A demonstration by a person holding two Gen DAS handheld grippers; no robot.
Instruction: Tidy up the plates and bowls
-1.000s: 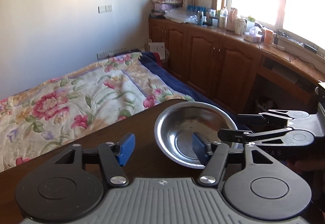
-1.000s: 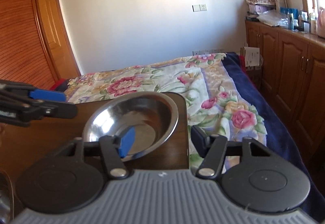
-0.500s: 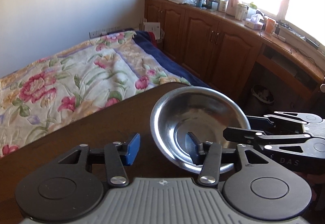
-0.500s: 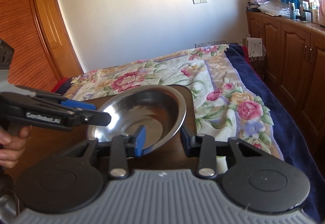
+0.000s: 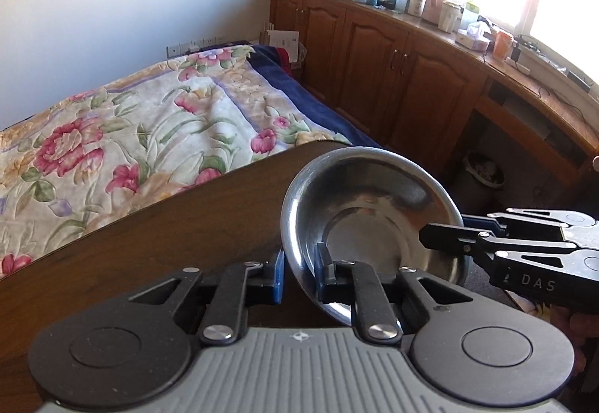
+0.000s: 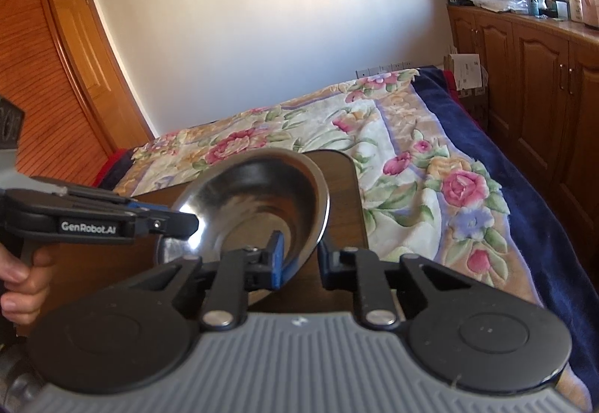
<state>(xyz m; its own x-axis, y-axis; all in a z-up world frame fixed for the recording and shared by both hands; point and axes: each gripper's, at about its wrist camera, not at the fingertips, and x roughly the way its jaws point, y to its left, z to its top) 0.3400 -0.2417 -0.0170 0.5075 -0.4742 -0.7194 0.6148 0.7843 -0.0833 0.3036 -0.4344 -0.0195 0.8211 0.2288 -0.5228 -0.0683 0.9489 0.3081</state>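
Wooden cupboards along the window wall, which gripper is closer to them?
Right. The right gripper pinches the bowl at the rim on the side facing the cupboards. The left gripper pinches the opposite rim, farther from them.

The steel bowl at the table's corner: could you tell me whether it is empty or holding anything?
Empty. In both wrist views the steel bowl shows only a bare, shiny inside.

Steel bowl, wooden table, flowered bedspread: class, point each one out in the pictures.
Steel bowl [image 5: 378, 226]: left wrist view, inner floor of the bowl.
Wooden table [image 5: 179, 237]: left wrist view, bare top left of the bowl.
Flowered bedspread [image 6: 423, 166]: right wrist view, flowered top surface.
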